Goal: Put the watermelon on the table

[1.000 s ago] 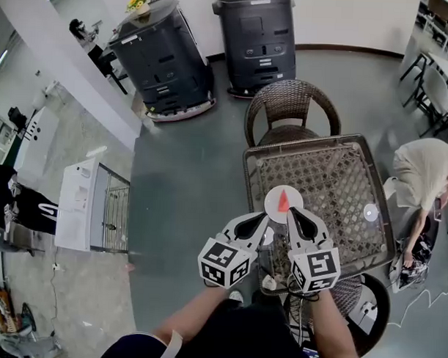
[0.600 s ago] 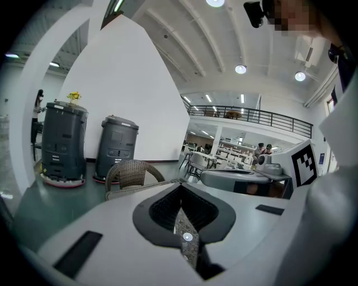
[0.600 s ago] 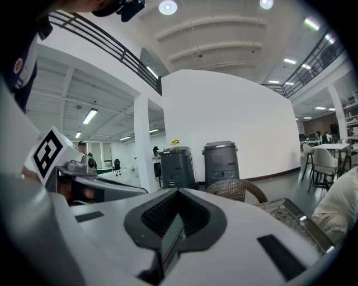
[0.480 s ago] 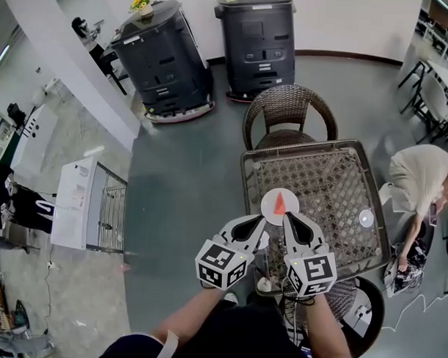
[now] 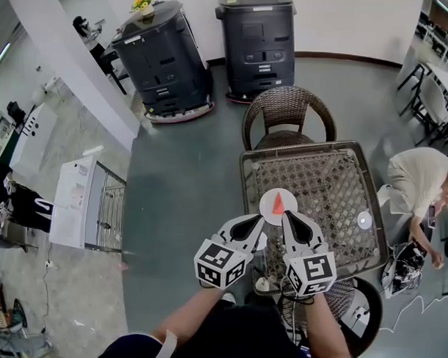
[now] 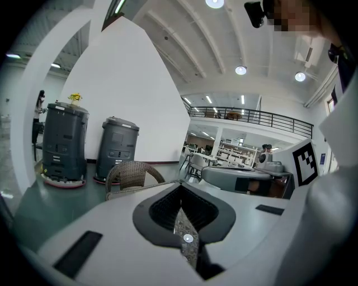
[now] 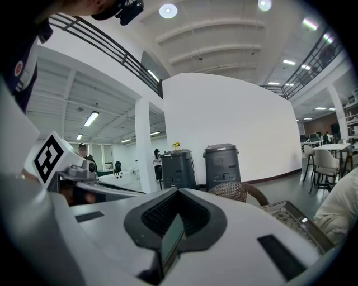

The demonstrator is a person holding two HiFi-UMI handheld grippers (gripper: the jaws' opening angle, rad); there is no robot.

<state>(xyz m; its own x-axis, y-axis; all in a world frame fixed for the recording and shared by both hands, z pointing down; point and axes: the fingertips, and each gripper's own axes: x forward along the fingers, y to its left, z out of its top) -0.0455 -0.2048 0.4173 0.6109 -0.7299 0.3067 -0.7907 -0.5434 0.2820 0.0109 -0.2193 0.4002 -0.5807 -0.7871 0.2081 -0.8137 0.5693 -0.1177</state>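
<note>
Watermelon (image 5: 278,201), a single red wedge, lies in the middle of a round white plate (image 5: 266,210). It is the only thing the plate holds. The plate rests on the glass-topped wicker desk (image 5: 334,178), toward the edge nearest me.

My left tongs (image 5: 261,220) are pressed fully together with nothing gripped. Through the thin slit between them I see only a sliver of wicker weave. Their tip comes just beside the plate's near-left rim. My right tongs (image 5: 286,216) are drawn together as well, also with nothing in them, and their tip is at the plate's near-right rim. From above I cannot tell whether either tip touches the rim.

A small white disc (image 5: 365,219) lies on the right side of the desk, well apart from the plate. A wicker chair (image 5: 289,111) stands at the far side of the desk. Beyond it, two dark grey machines (image 5: 256,36) stand by the wall, and the left one carries yellow flowers (image 5: 142,1) on top. To my right a person (image 5: 418,178) bends down near the desk.
</note>
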